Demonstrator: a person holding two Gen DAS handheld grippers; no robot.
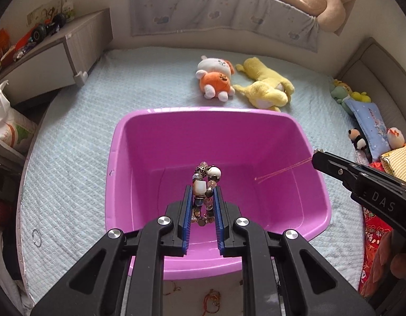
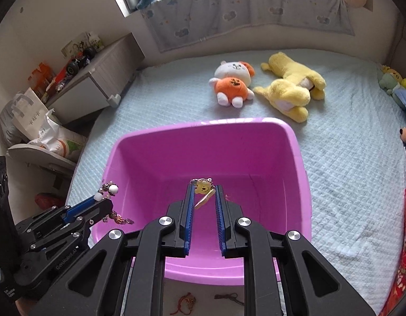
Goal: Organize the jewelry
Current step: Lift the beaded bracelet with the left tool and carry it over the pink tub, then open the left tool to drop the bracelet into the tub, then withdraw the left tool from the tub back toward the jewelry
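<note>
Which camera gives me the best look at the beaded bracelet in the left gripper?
The left wrist view: the beaded bracelet sits centred between the left gripper pads, over the purple bin. The right wrist view shows it small and from the side, beads sticking out above and below the fingers.

Quilted bed [image 1: 97, 121], pink tub [image 1: 316, 189], plush toys [image 1: 216, 79]

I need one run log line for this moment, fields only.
left gripper: shut on beaded bracelet | right gripper: shut on bear charm | both above: pink bin
</note>
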